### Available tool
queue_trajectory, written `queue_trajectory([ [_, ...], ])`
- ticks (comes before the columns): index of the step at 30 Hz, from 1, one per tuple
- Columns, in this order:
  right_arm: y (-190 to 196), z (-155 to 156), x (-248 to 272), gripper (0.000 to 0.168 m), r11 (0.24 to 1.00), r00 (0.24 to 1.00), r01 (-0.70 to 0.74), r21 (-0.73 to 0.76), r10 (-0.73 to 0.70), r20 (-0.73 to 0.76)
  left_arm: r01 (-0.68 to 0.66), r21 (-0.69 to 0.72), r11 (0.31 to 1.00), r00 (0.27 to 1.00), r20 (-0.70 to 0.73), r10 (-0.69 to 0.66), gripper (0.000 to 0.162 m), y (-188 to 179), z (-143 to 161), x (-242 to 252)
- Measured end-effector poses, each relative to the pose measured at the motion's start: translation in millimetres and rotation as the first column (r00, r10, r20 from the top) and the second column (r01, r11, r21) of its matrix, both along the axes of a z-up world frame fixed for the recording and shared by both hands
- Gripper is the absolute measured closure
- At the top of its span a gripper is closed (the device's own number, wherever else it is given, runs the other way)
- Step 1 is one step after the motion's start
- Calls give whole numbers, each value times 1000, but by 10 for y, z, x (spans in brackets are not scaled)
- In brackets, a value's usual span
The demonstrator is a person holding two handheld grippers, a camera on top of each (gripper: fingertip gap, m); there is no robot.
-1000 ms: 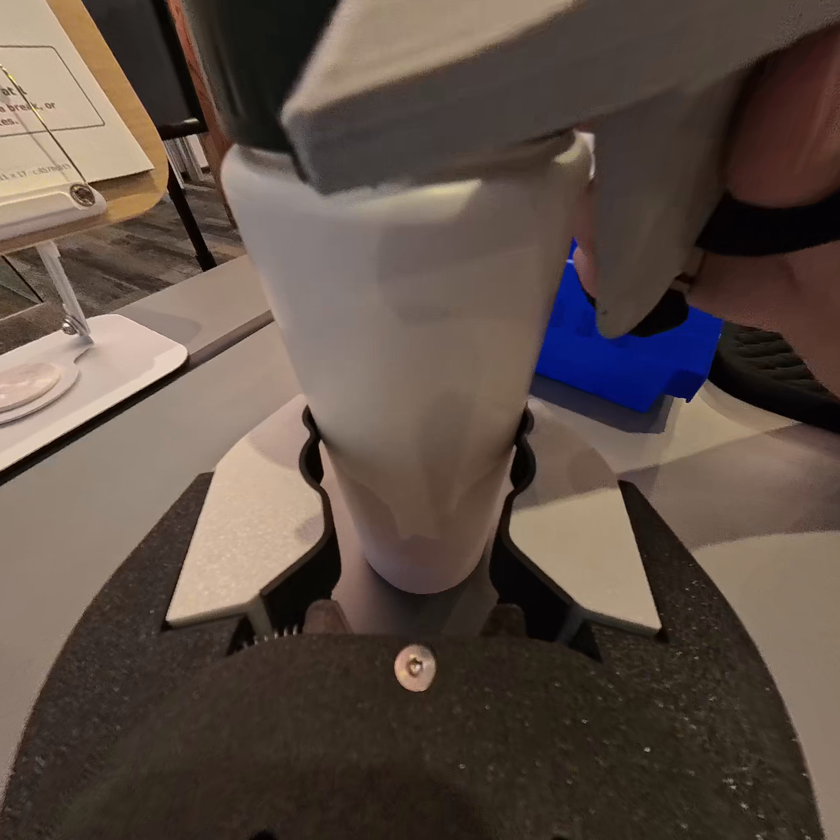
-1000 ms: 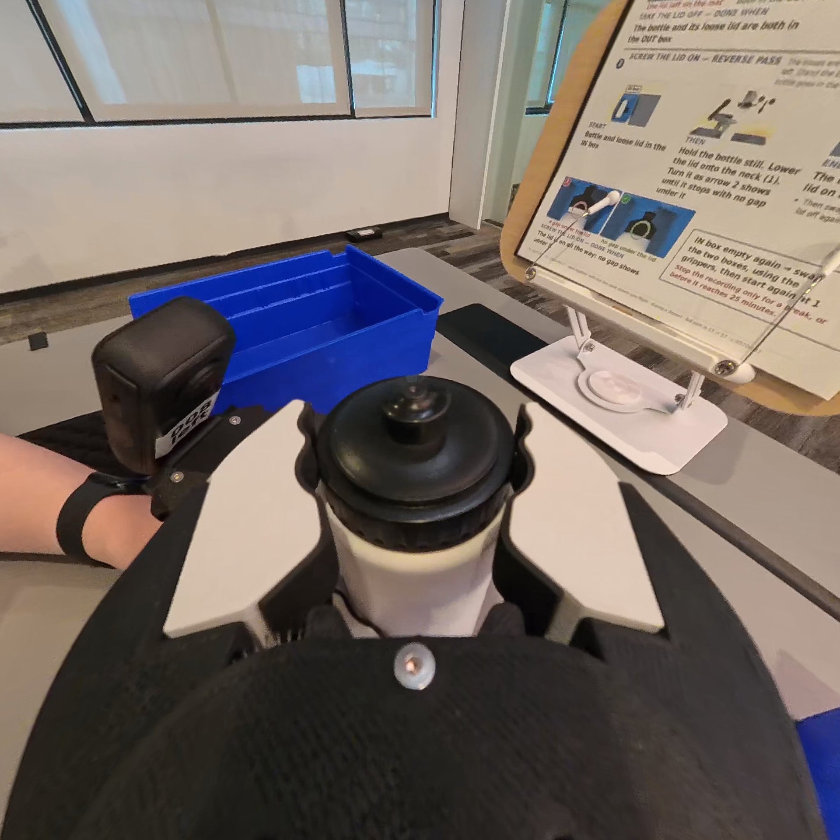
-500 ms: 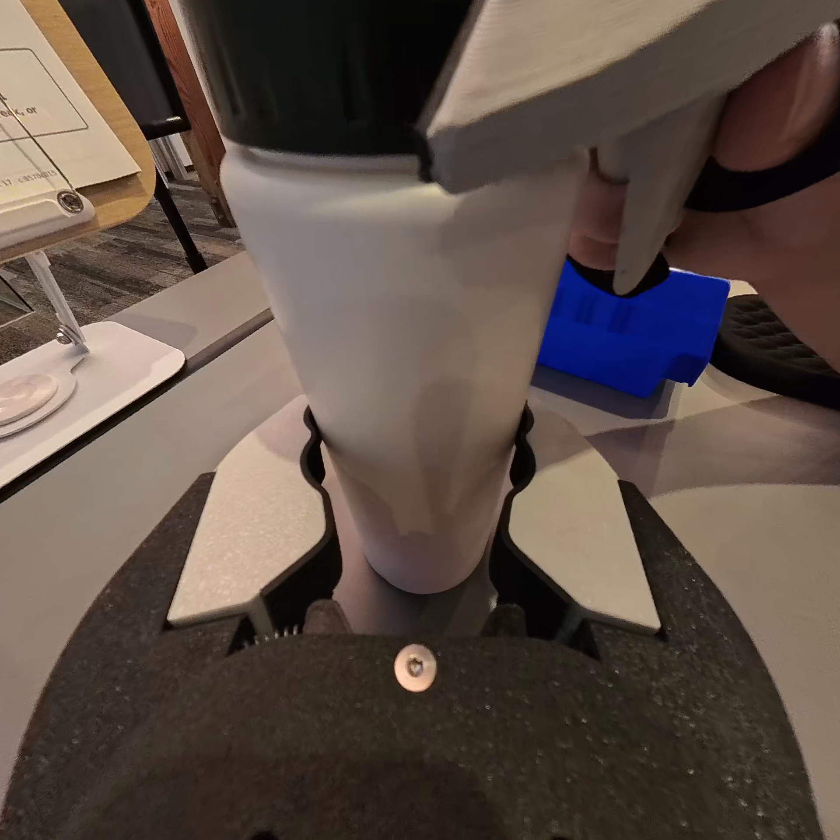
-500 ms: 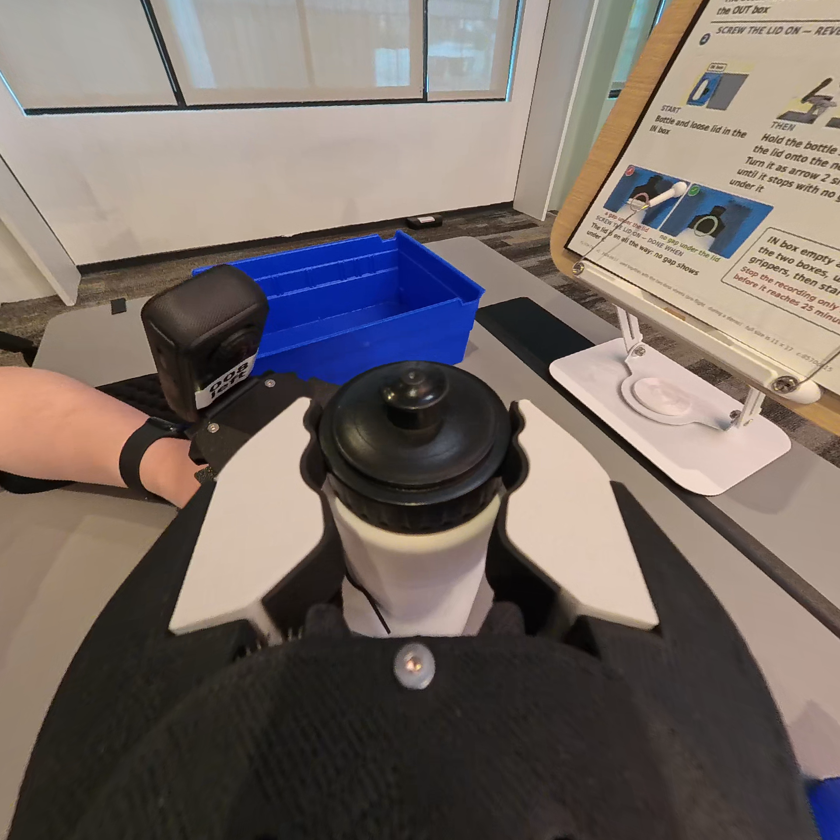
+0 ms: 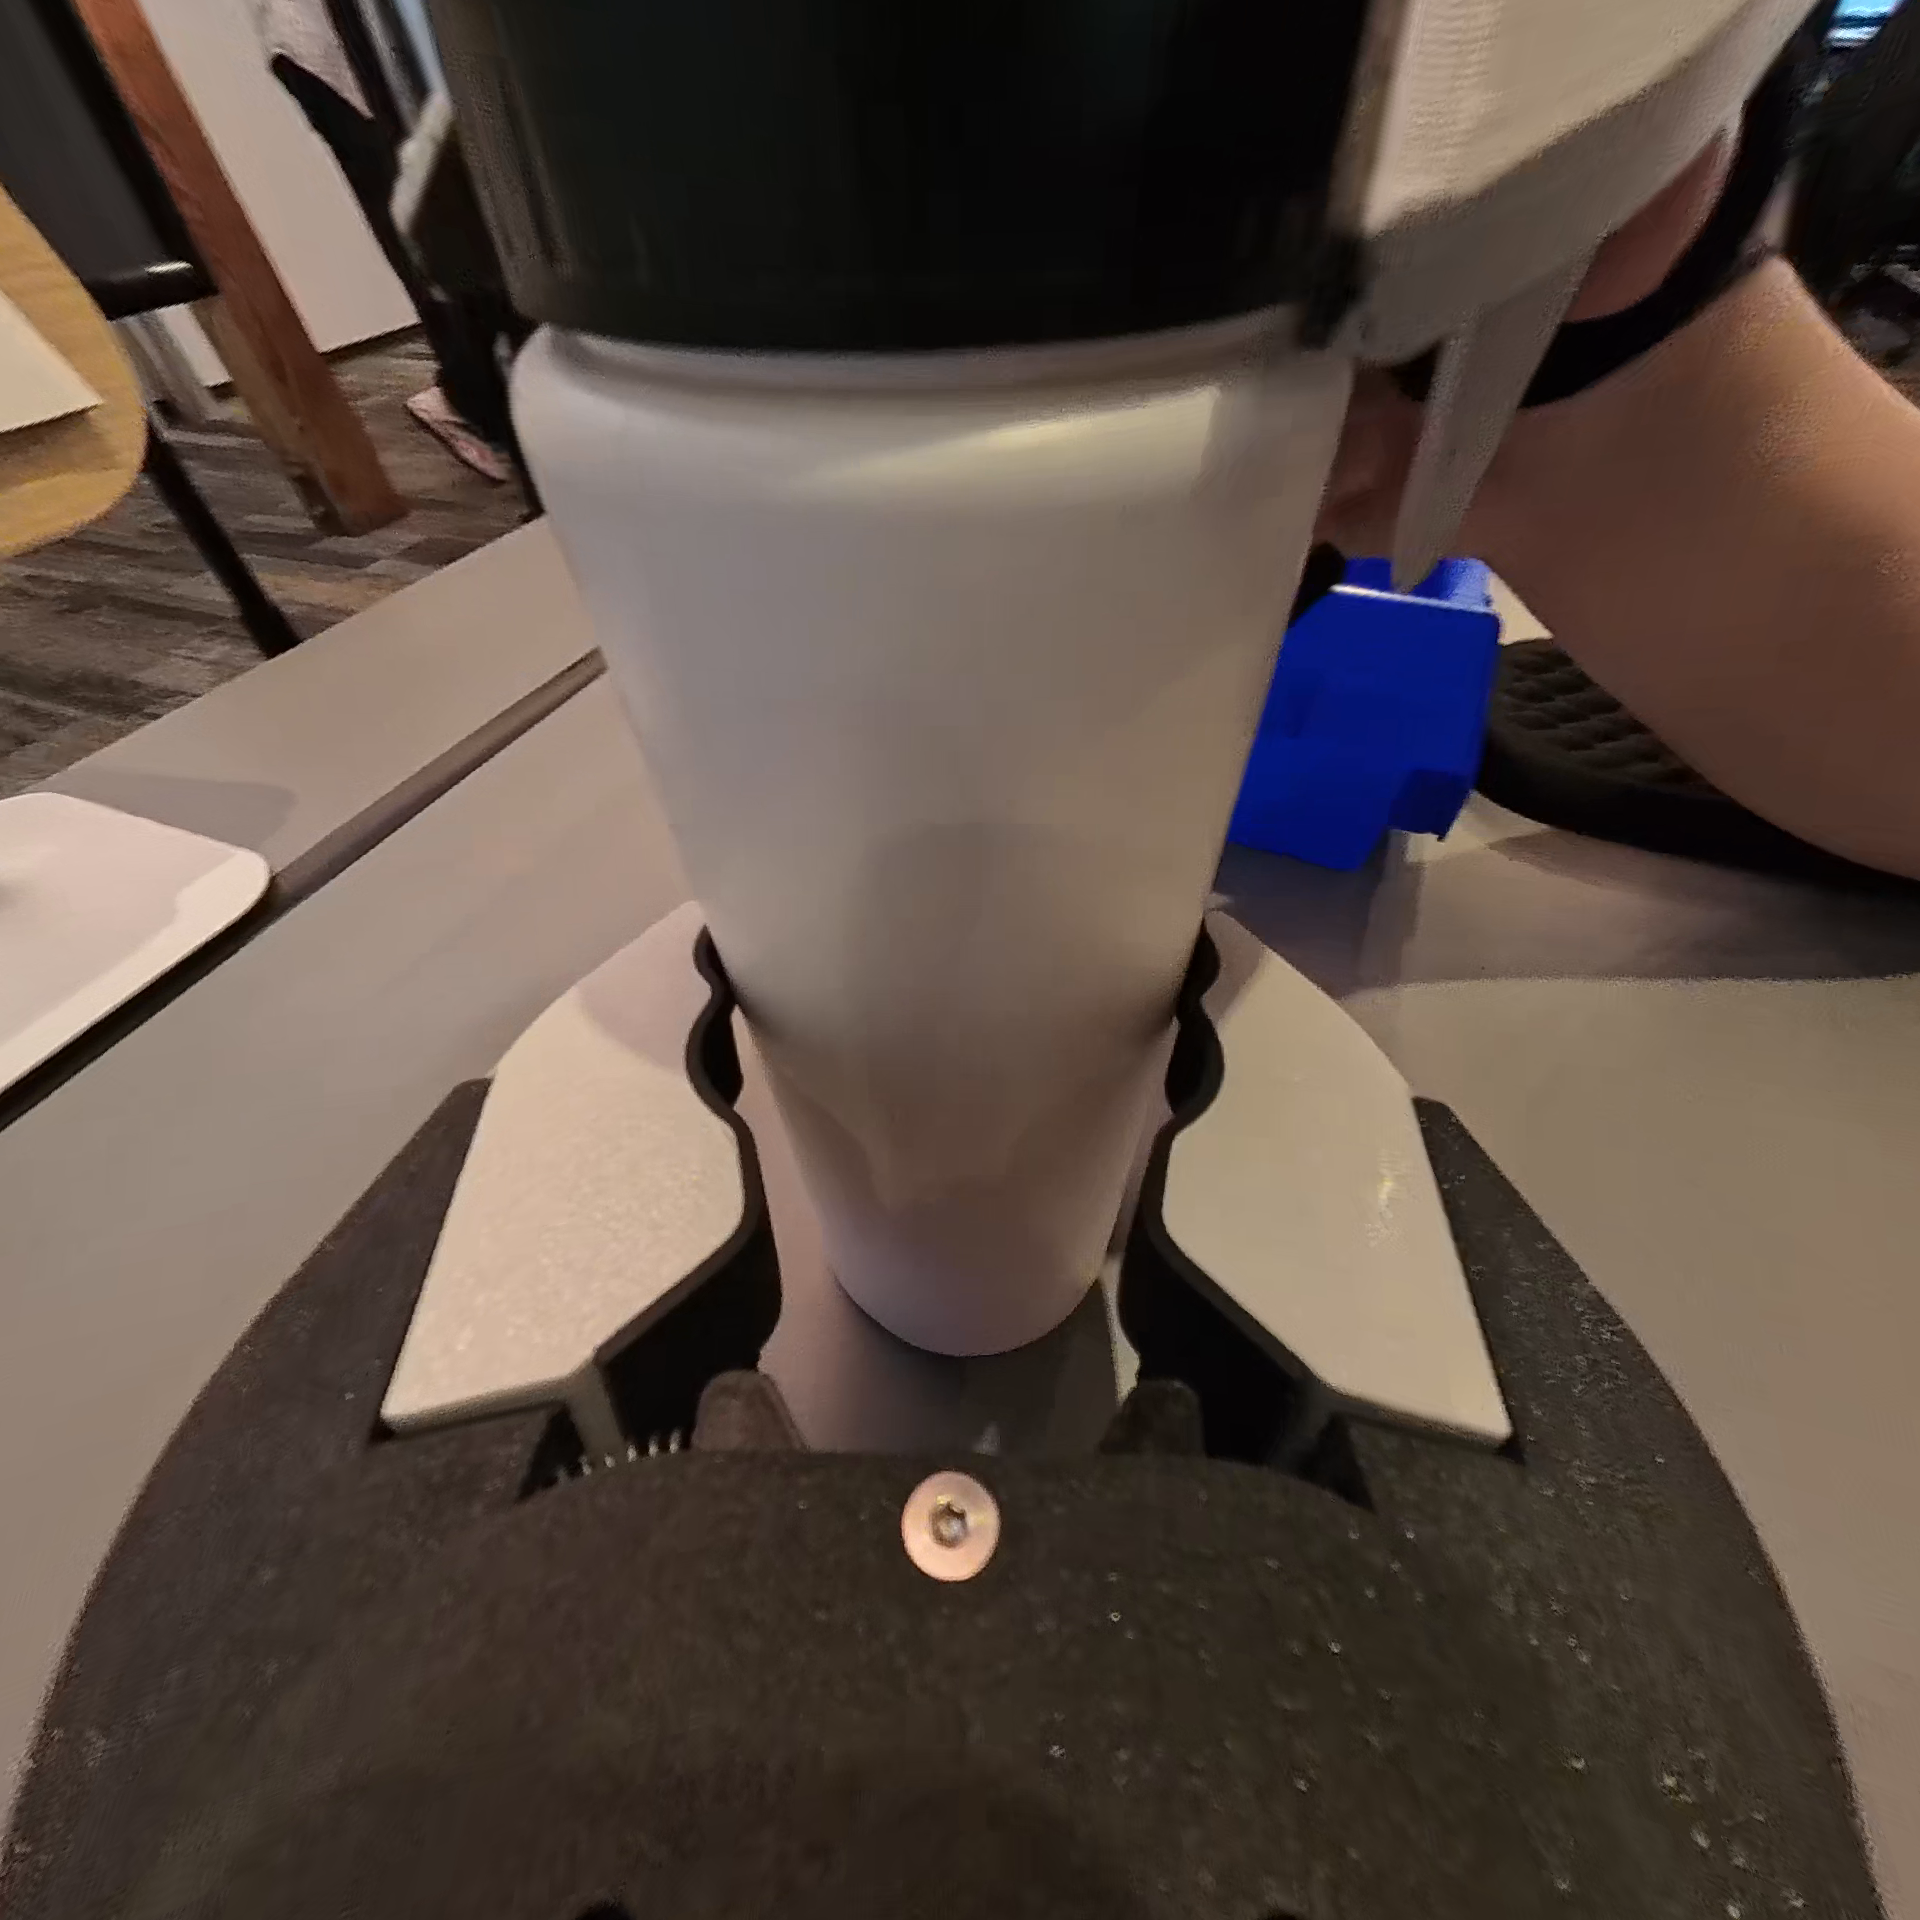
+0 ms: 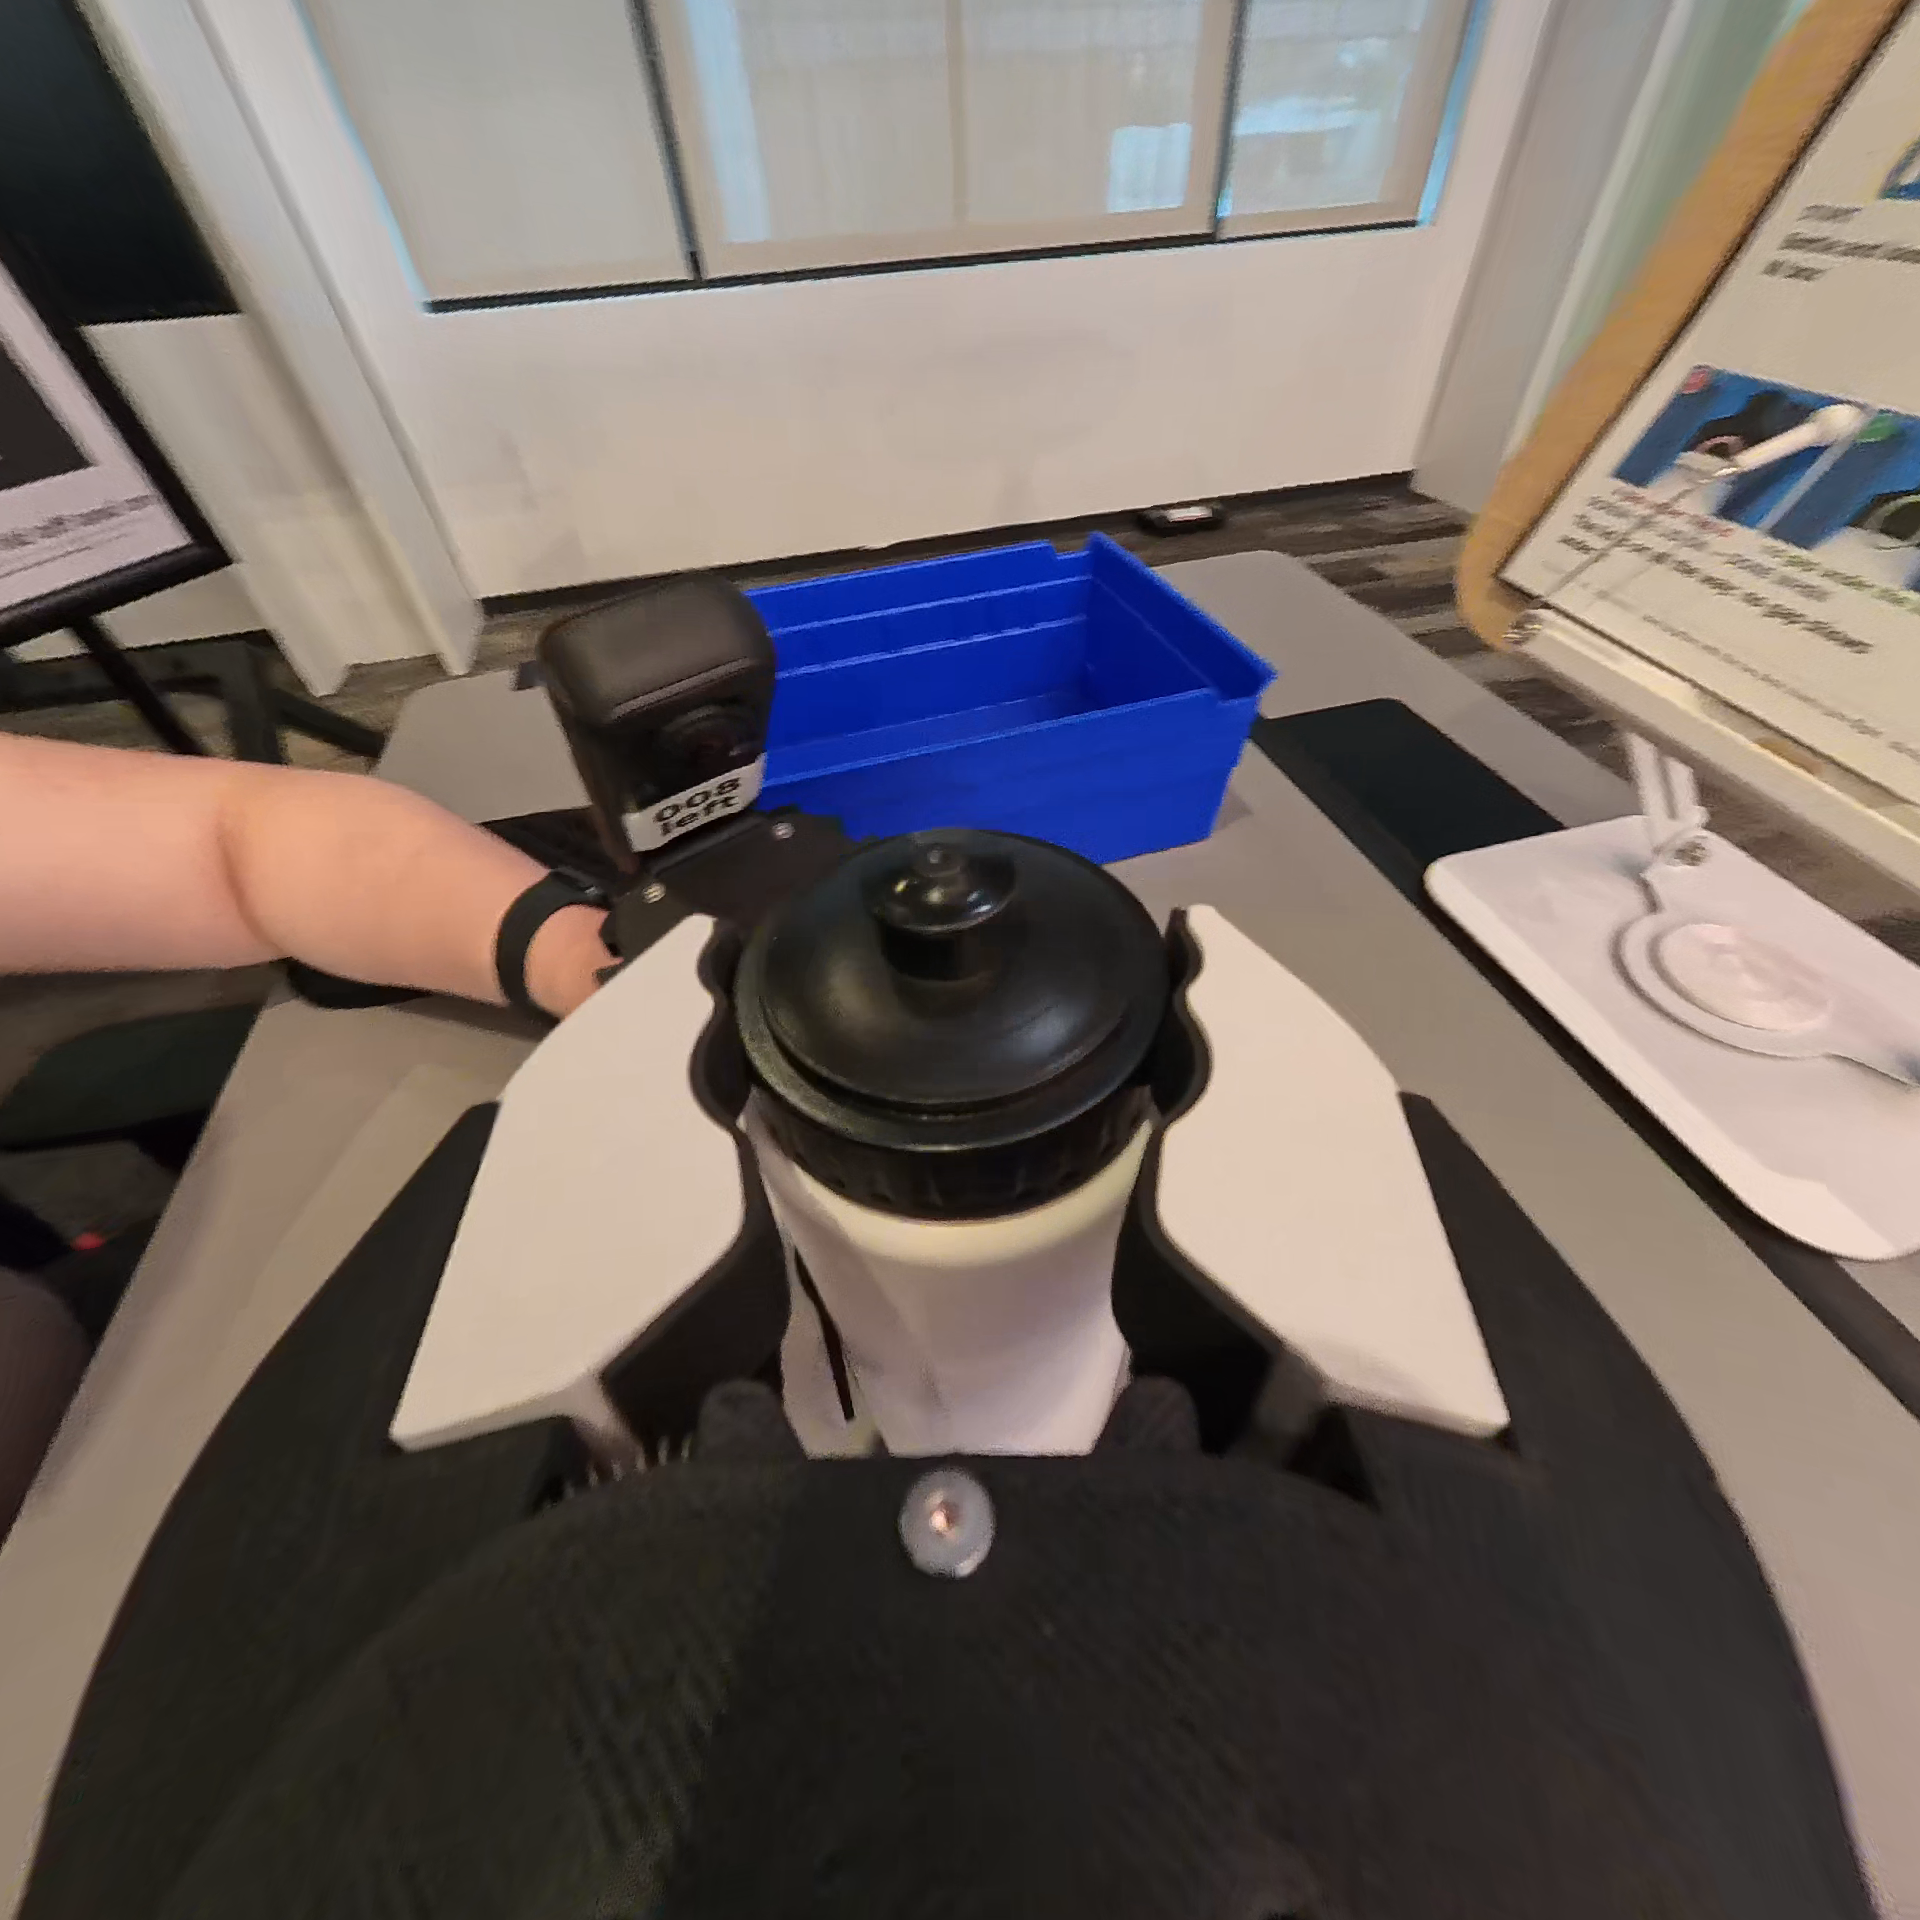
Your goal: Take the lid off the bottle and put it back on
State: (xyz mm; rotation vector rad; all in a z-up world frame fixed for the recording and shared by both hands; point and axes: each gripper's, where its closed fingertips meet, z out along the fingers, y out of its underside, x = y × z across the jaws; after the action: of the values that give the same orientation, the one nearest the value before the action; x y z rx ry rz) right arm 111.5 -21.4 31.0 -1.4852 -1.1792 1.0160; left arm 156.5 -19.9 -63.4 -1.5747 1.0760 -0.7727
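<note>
white printed label on the camera [image 6: 657,717], printed instruction board [image 6: 1756,488] on stand, wording withheld

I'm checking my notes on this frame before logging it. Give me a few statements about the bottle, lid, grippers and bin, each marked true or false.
1. The black lid sits on the white bottle. True.
2. The right gripper is shut on the lid. True.
3. The left gripper is open, clear of the bottle. False: its fingers clamp the bottle's lower body.
4. The blue bin holds a second bottle. False: nothing shows in it.
5. The bottle lies on its side. False: it stands upright on the table.
</note>
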Motion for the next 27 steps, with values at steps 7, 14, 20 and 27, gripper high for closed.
queue_trajectory([
  [7,-129,-8,65,89,994,994,-106,-20,107,27,91,-15,996,996,-16,-91,79,-143,-6,74],
  [14,114,77,13,76,968,968,238,82,-243,63,-170,21,985,985,-30,171,79,80,1,-102],
  [20,136,71,-17,93,896,899,415,156,-430,79,-272,24,962,962,-32,273,79,145,2,-199],
  [27,-12,51,34,93,981,975,160,110,-175,140,-105,-5,994,994,5,105,79,-5,8,-90],
])
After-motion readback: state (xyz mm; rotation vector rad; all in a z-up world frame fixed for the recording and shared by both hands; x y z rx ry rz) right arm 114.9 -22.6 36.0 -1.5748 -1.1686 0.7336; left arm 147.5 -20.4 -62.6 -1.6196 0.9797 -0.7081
